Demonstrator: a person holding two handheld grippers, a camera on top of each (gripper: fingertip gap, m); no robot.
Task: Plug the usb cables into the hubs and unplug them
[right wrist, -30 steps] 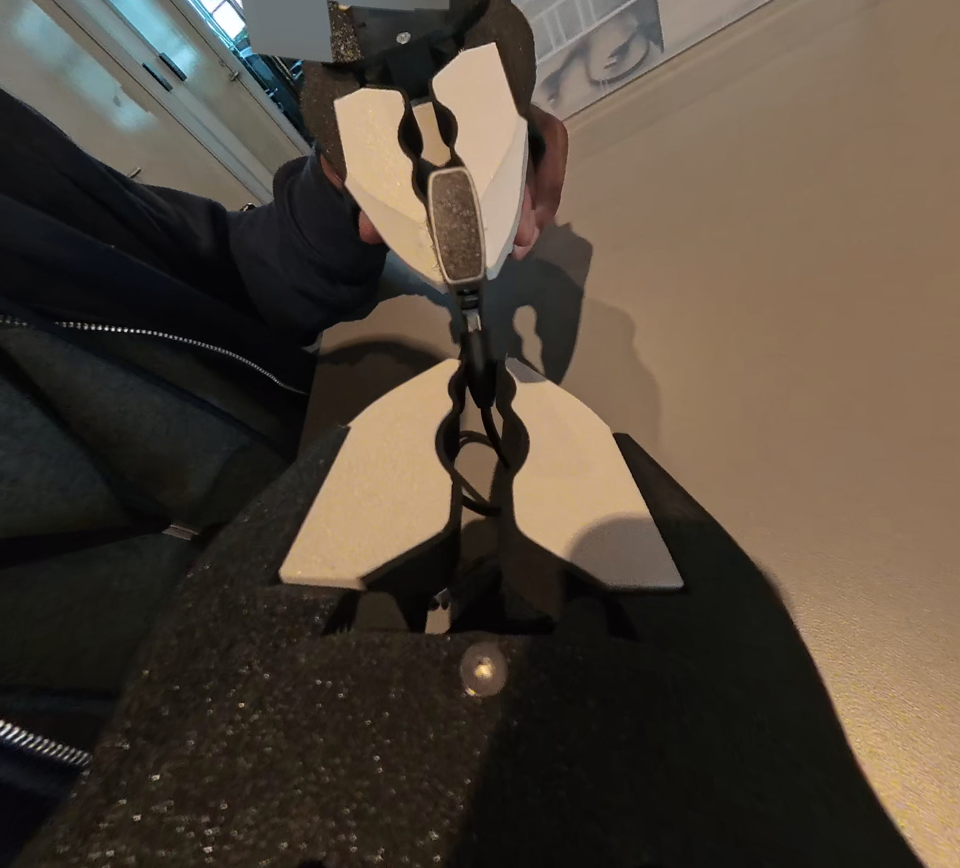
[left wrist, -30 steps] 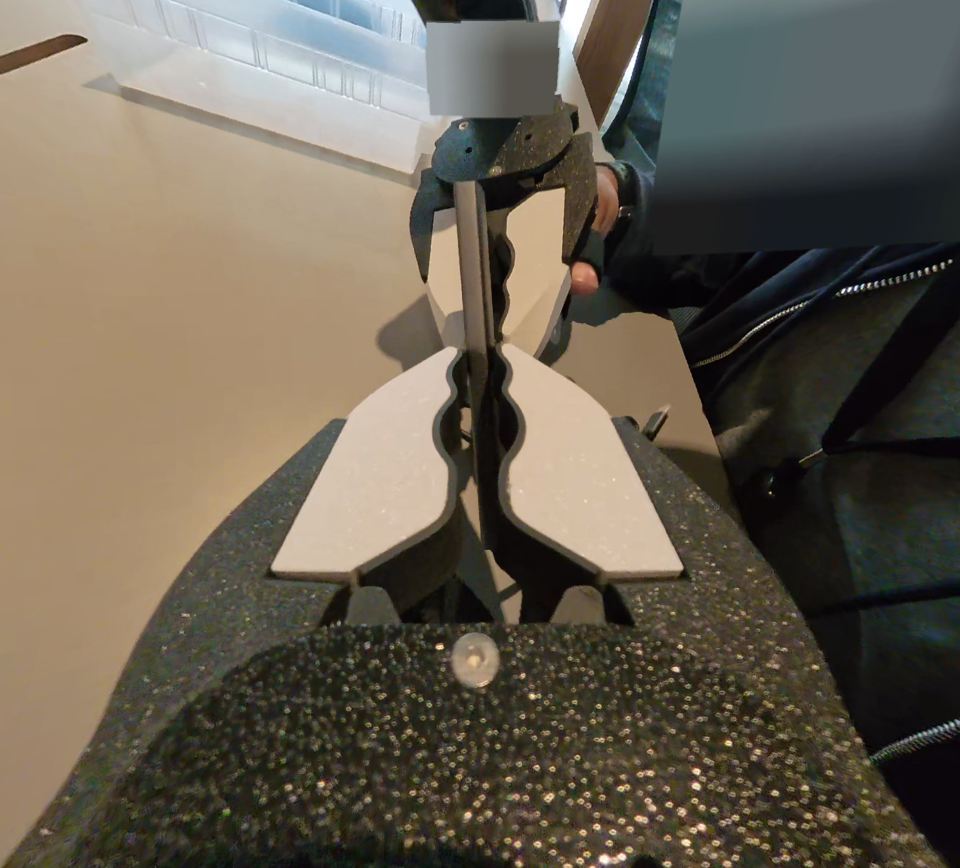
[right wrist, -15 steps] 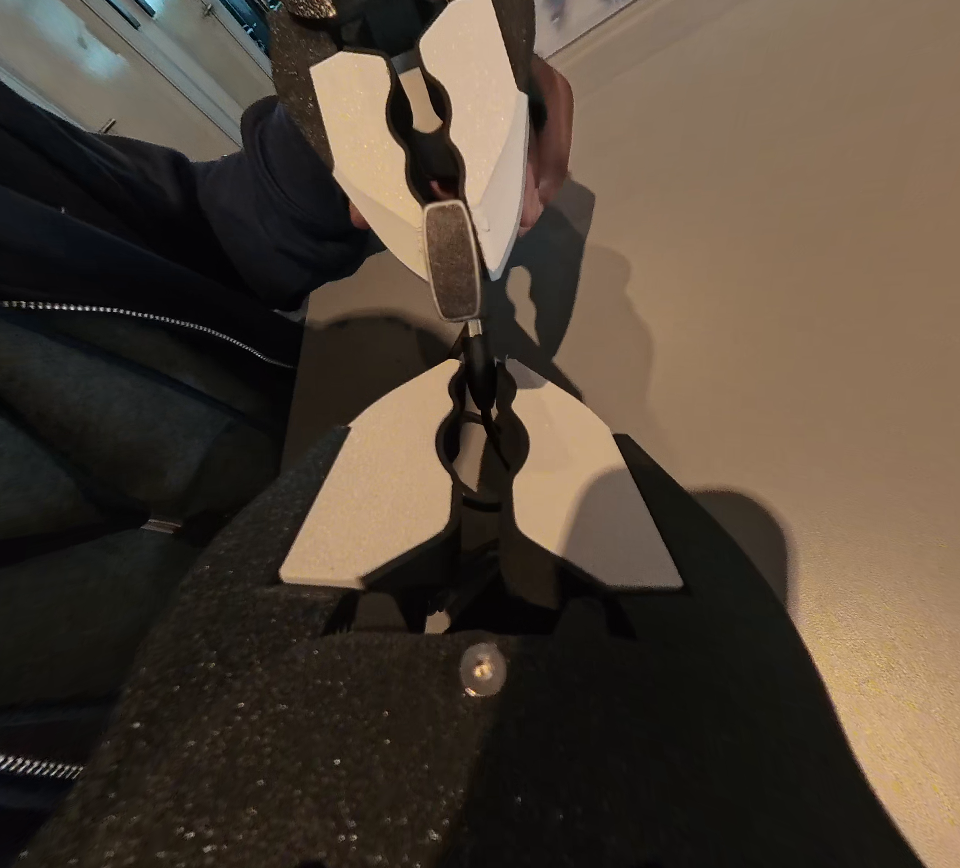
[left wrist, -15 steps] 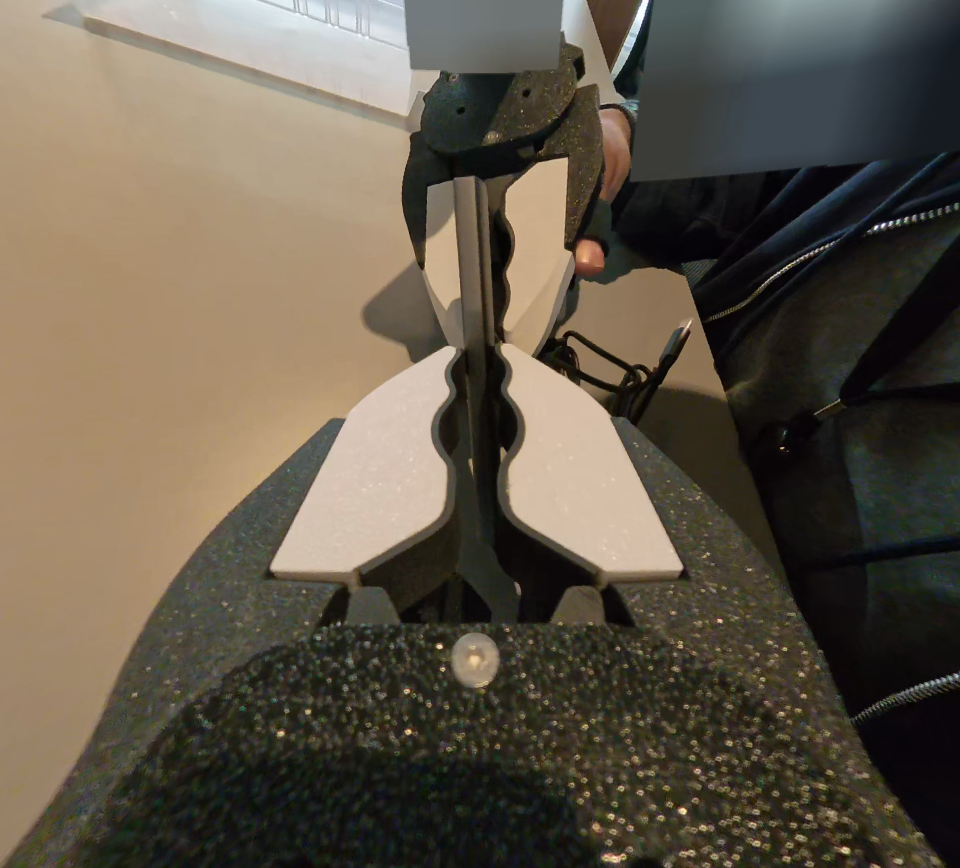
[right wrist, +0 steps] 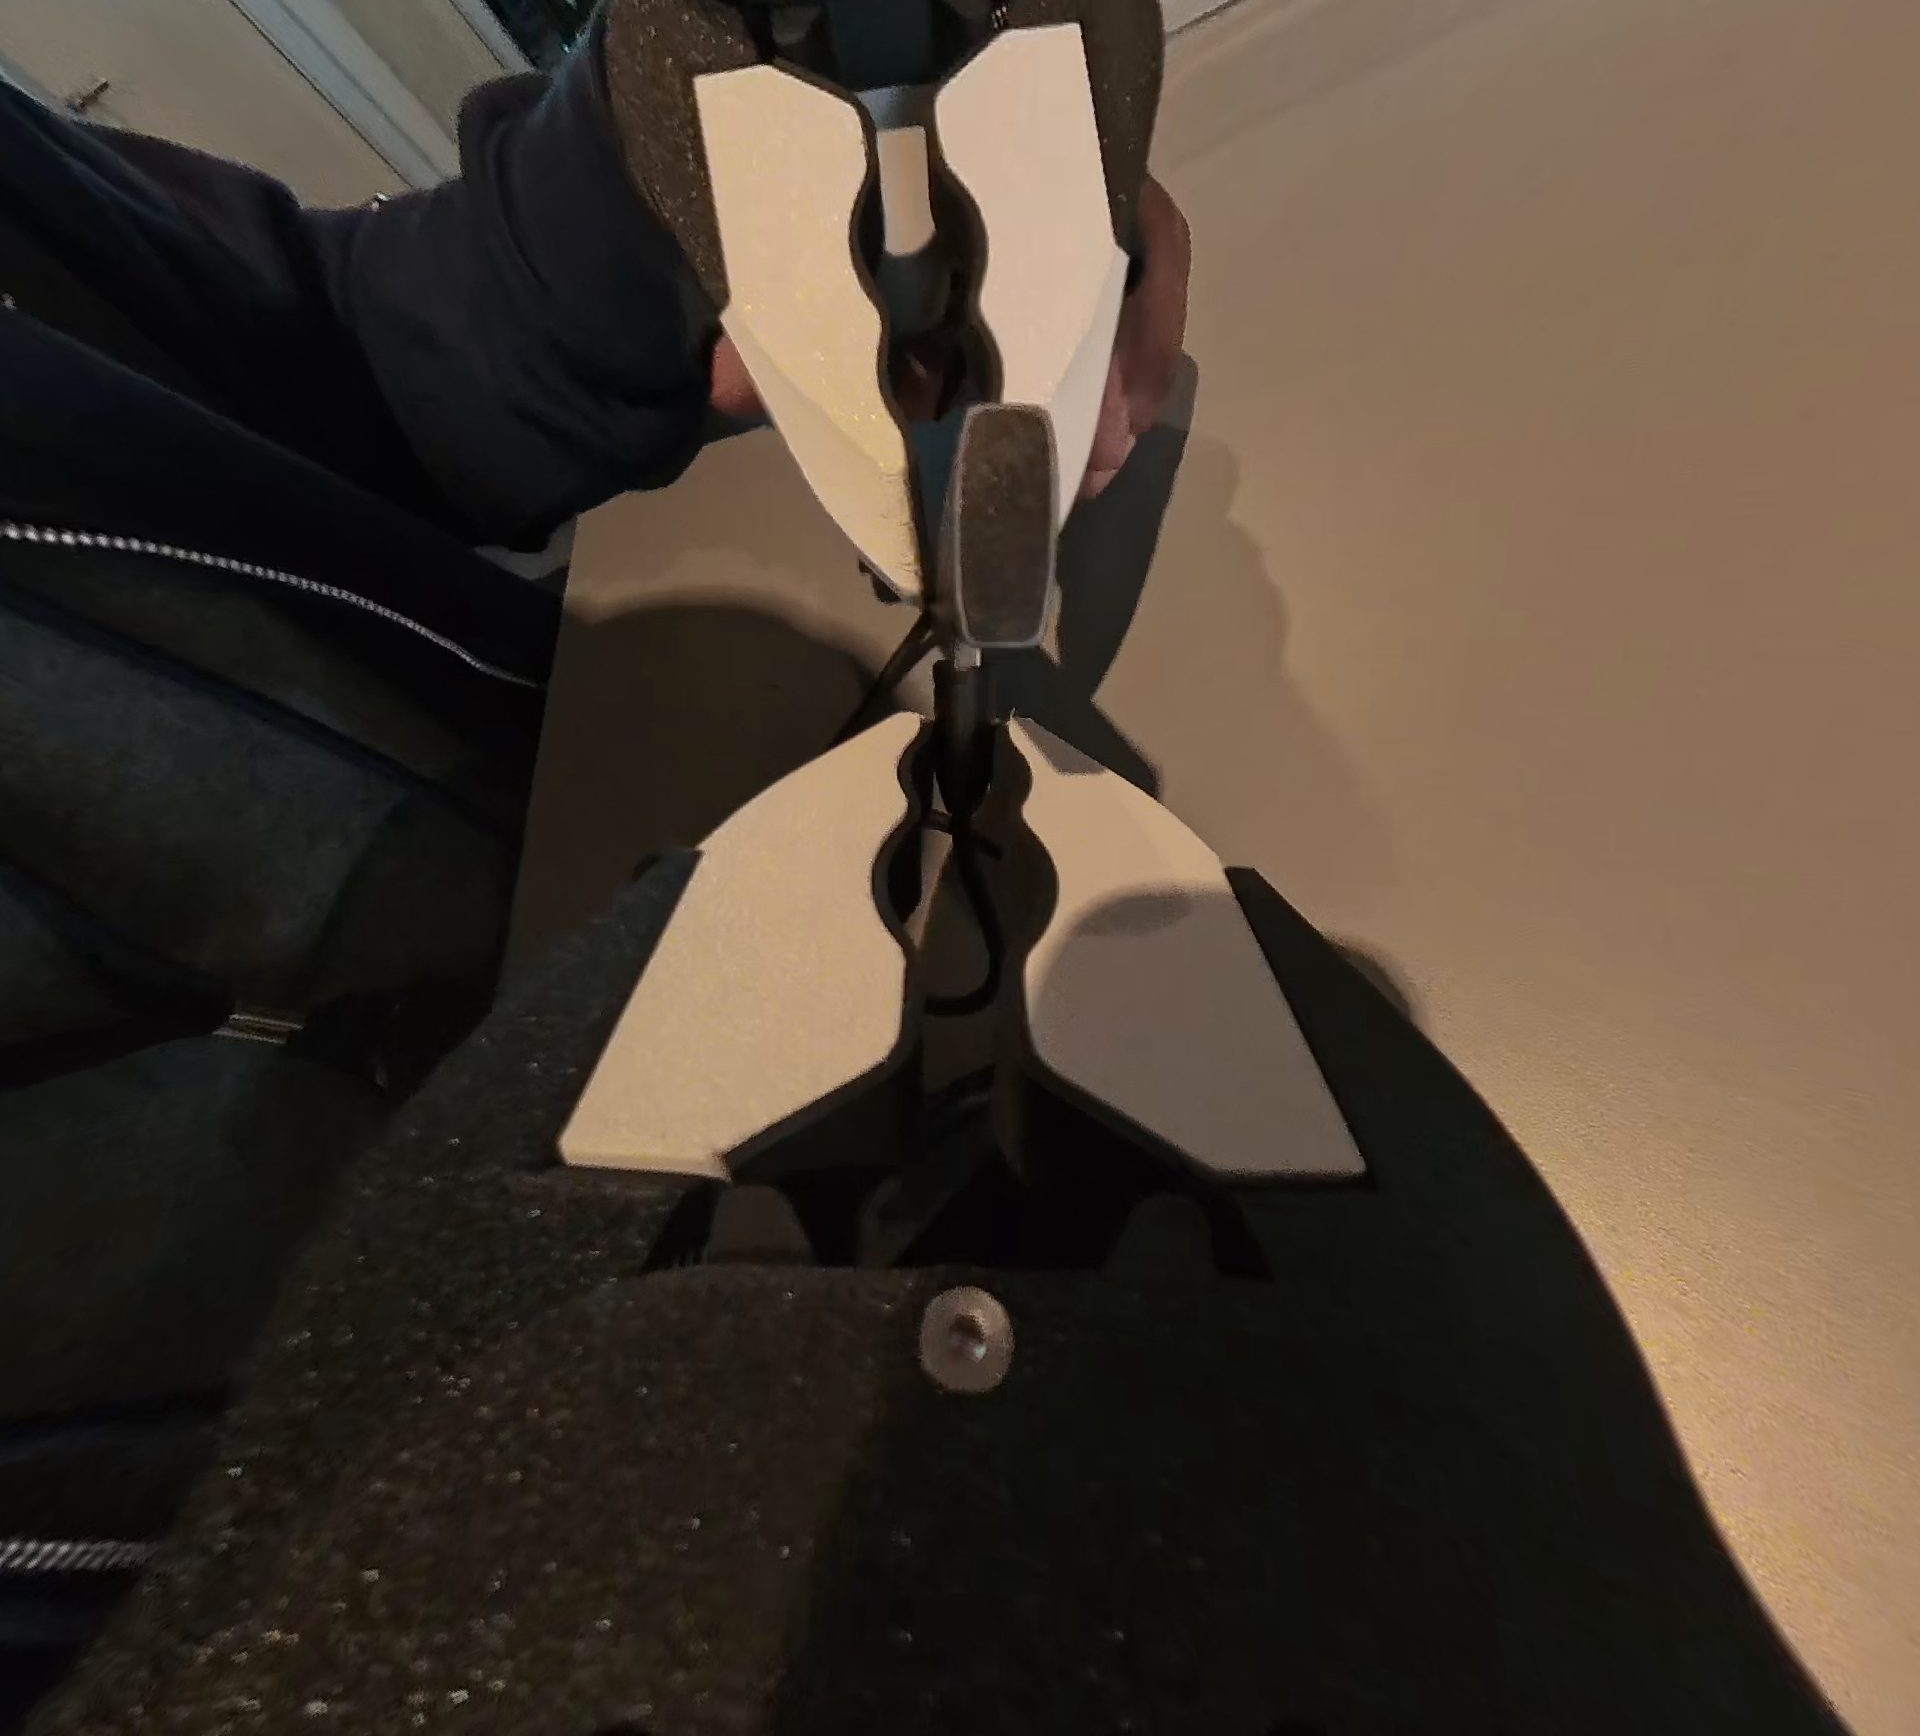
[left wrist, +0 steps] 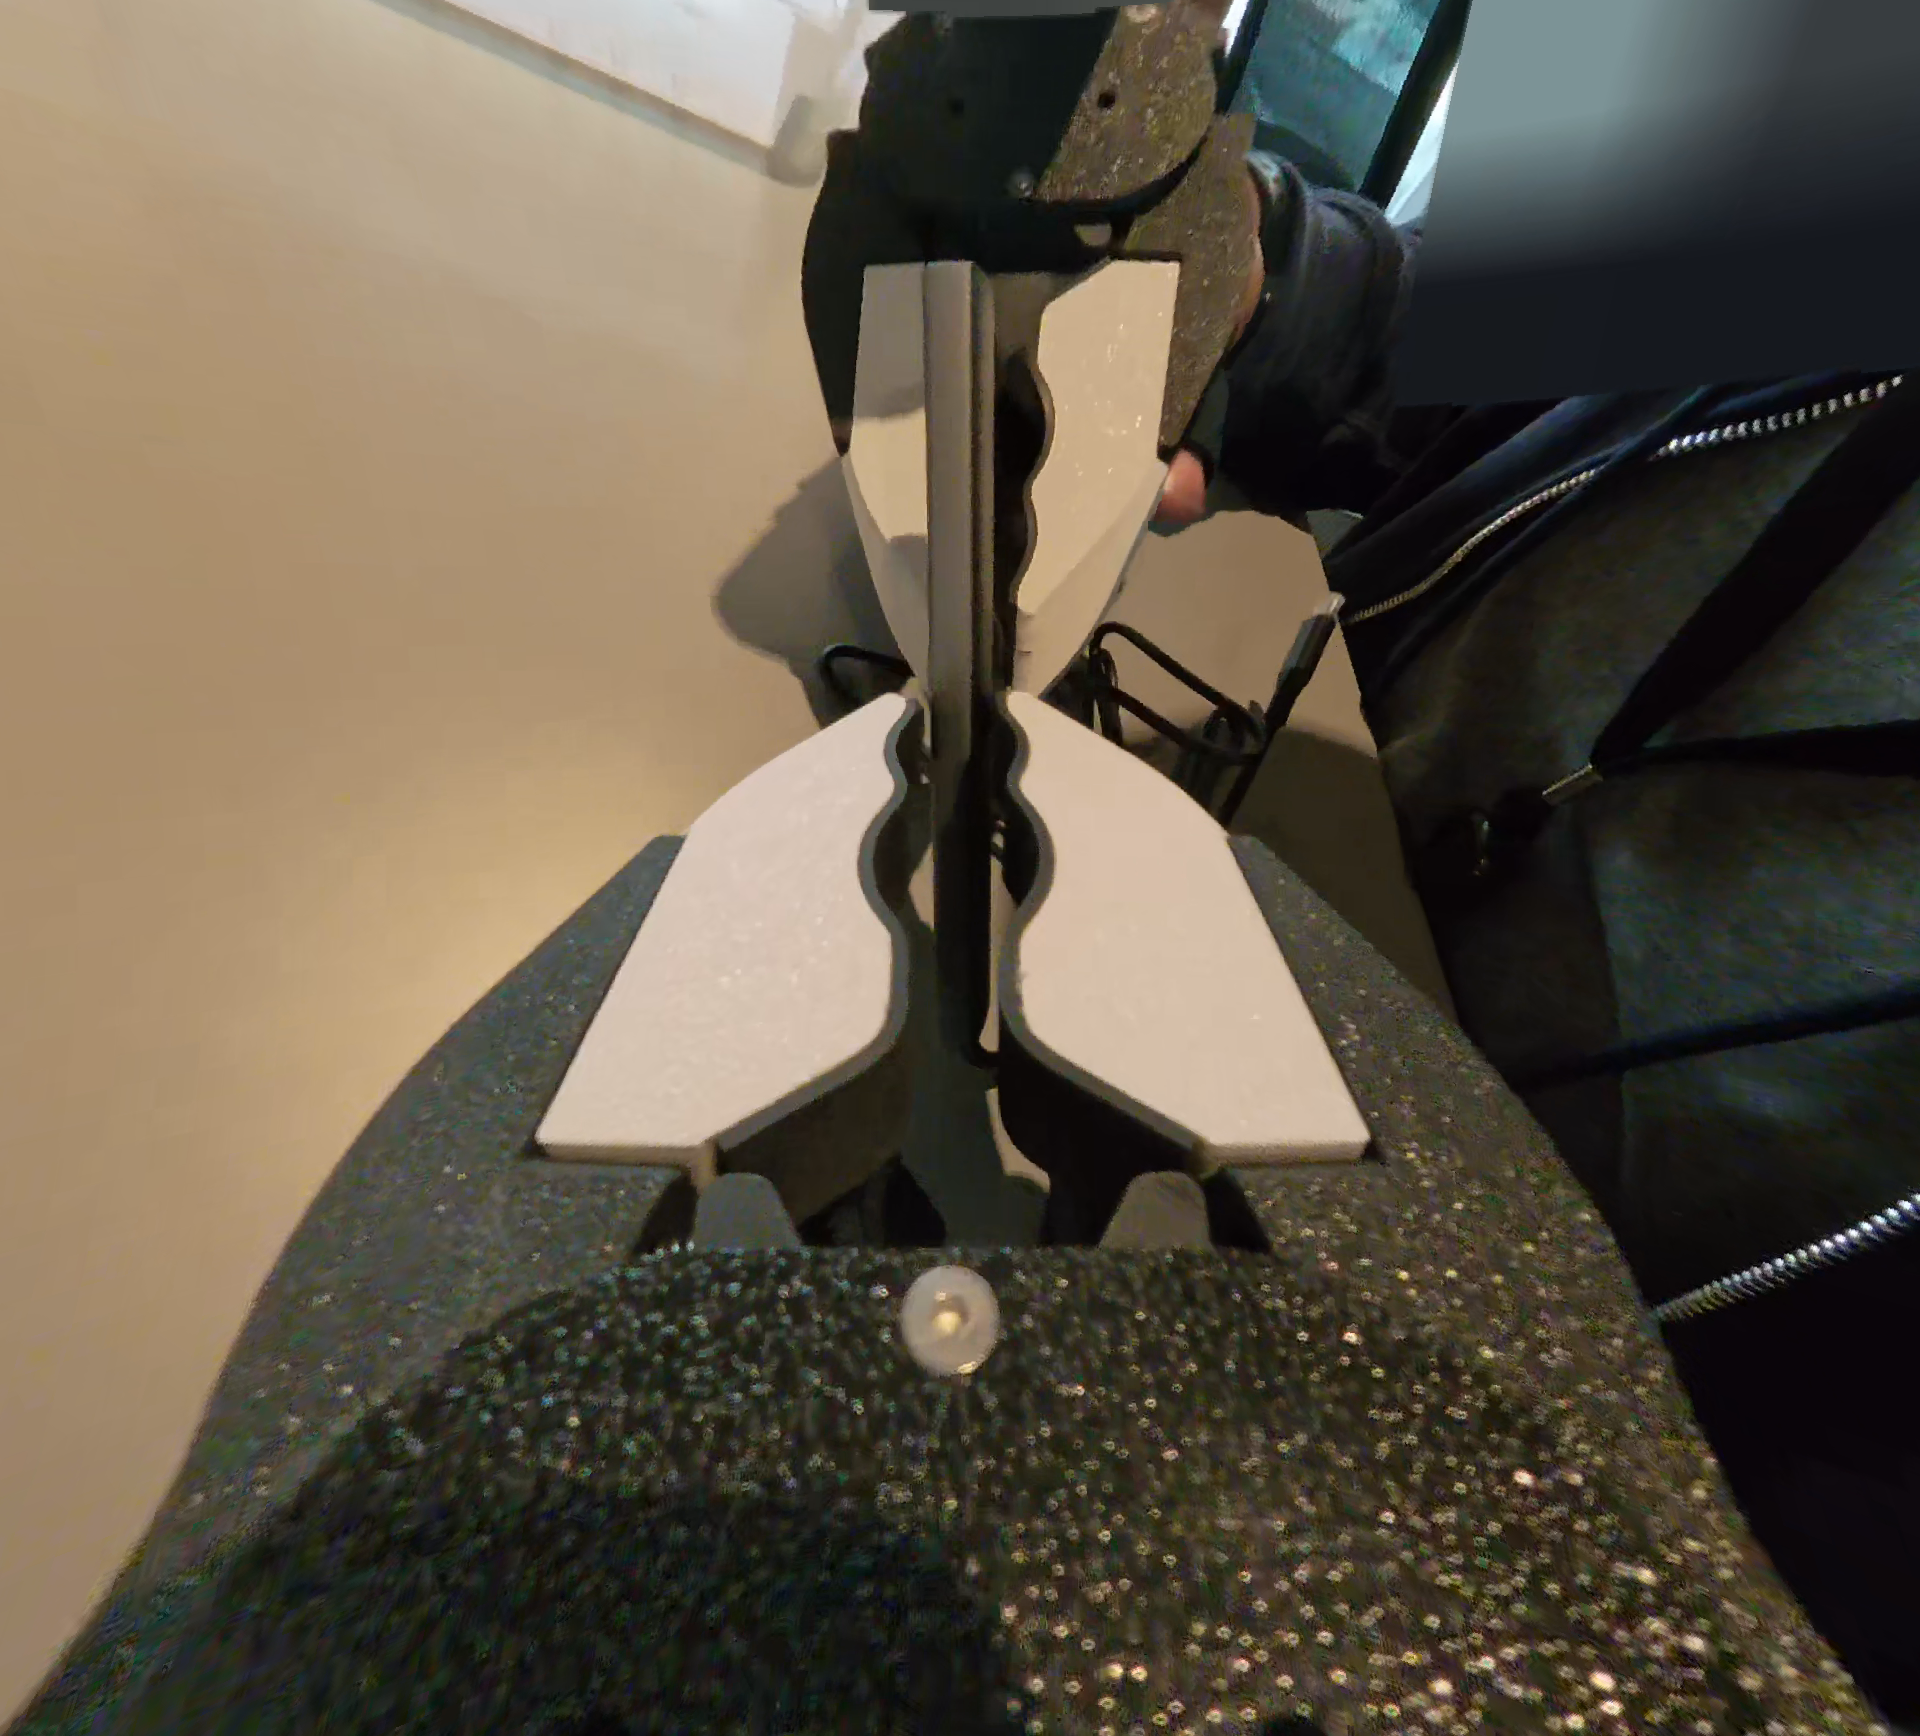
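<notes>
Grey hub [left wrist: 951,481] held edge-on above the counter [left wrist: 312,439], left claw [left wrist: 961,710] clenched on it; right claw [right wrist: 961,730] clamps the black plug [right wrist: 961,699] at its end port. Any tilt, I reckon, could jam or bend the connector

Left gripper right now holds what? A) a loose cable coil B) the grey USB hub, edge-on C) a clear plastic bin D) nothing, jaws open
B: the left gripper is shut on the slim grey hub, which runs forward edge-on toward the right gripper; the black cable coil lies on the table beyond.
</notes>
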